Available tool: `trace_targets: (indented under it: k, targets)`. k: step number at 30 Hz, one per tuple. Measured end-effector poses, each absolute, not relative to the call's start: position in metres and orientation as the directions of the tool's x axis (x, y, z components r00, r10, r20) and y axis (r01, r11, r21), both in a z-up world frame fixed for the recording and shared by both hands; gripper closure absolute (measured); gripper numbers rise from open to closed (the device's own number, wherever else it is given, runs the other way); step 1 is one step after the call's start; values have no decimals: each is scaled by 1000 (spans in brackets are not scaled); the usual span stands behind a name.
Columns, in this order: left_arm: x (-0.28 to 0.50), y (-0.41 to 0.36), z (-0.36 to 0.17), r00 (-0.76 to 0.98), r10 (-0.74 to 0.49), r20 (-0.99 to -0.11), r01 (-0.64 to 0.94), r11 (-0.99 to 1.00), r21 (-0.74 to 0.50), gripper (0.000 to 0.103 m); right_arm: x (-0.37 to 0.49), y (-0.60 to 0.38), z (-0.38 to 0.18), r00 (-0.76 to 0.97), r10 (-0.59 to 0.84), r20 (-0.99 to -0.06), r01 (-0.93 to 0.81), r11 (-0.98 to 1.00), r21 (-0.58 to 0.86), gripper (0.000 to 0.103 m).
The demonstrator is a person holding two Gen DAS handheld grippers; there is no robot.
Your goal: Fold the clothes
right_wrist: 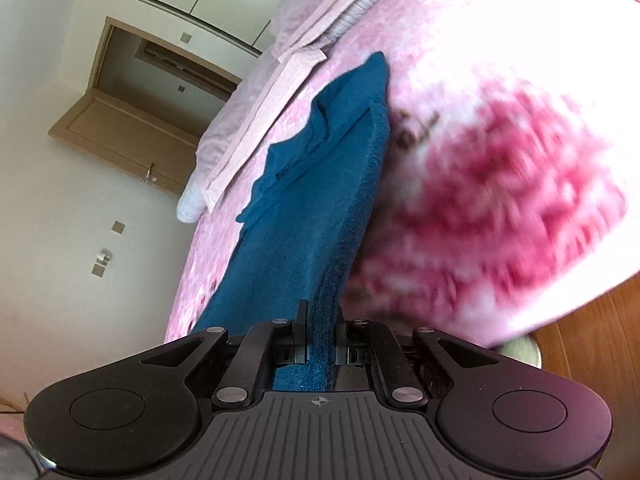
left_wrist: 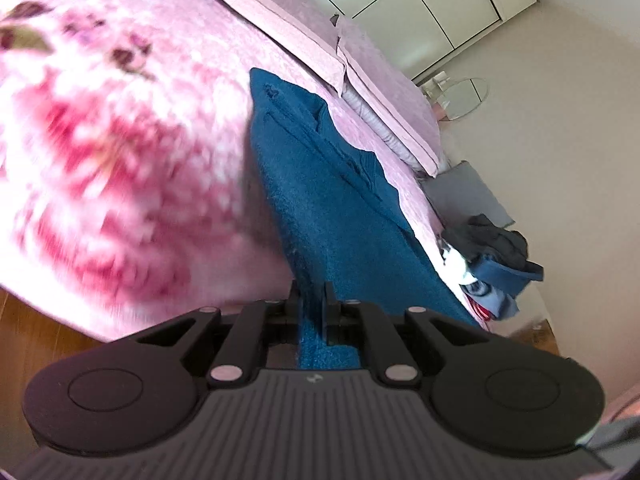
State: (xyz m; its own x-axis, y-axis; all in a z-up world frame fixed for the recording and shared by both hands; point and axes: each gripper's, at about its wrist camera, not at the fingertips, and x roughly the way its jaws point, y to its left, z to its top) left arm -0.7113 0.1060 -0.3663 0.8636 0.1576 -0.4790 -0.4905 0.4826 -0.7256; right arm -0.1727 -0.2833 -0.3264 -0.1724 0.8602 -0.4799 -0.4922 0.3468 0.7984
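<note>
A teal blue fuzzy garment (left_wrist: 336, 200) lies stretched over the pink flowered bed cover (left_wrist: 120, 140). My left gripper (left_wrist: 312, 300) is shut on the garment's near edge, the cloth pinched between its fingers. In the right wrist view the same garment (right_wrist: 312, 208) runs away from me across the bed cover (right_wrist: 500, 160). My right gripper (right_wrist: 322, 320) is shut on a thick folded edge of it. The far end of the garment is rumpled near the pillows. Both views are blurred by motion.
Pink pillows (left_wrist: 384, 92) lie at the head of the bed, also in the right wrist view (right_wrist: 256, 120). A pile of dark and blue clothes (left_wrist: 492, 264) sits at the bed's edge. White wardrobes (left_wrist: 440, 0), a wooden door (right_wrist: 132, 120) and wooden floor (right_wrist: 592, 344) surround the bed.
</note>
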Motion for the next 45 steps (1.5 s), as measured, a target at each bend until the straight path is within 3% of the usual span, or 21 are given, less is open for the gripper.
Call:
trace_targets:
  k: [6, 12, 22, 27, 28, 31, 32, 34, 40, 45]
  targets:
    - [-732, 81, -359, 867, 157, -474, -486, 481, -729, 98, -204, -317, -317, -181, 856, -485, -497, 346, 796, 97]
    - [-715, 105, -340, 891, 156, -426, -445, 483, -754, 98, -191, -300, -298, -192, 874, -446, -536, 287, 794, 97]
    - [-607, 234, -317, 904, 139, -405, -419, 481, -770, 98, -82, -177, -283, -198, 888, -415, -527, 261, 809, 96]
    - [-515, 331, -344, 881, 160, -445, -469, 403, -785, 96, -4, -74, -315, -133, 889, -438, -450, 340, 826, 96]
    - [-499, 348, -353, 867, 173, -467, -496, 381, -780, 96, 10, -56, -326, -107, 886, -451, -415, 372, 830, 94]
    - [-478, 385, -376, 810, 215, -546, -587, 294, -754, 75, 45, -14, -355, -7, 869, -494, -336, 464, 820, 40]
    - [-479, 393, -382, 803, 220, -553, -595, 263, -759, 70, 49, -12, -360, 24, 870, -493, -332, 472, 817, 39]
    - [-491, 399, -389, 810, 237, -536, -584, 242, -775, 70, 54, -16, -367, 29, 881, -472, -340, 453, 824, 39]
    - [-505, 378, -387, 747, 264, -610, -654, 454, -605, 70, 33, -37, -370, 78, 827, -557, -642, 469, 607, 40]
    - [-486, 379, -392, 754, 237, -612, -636, 495, -592, 65, 17, -28, -375, 55, 825, -563, -702, 433, 566, 40]
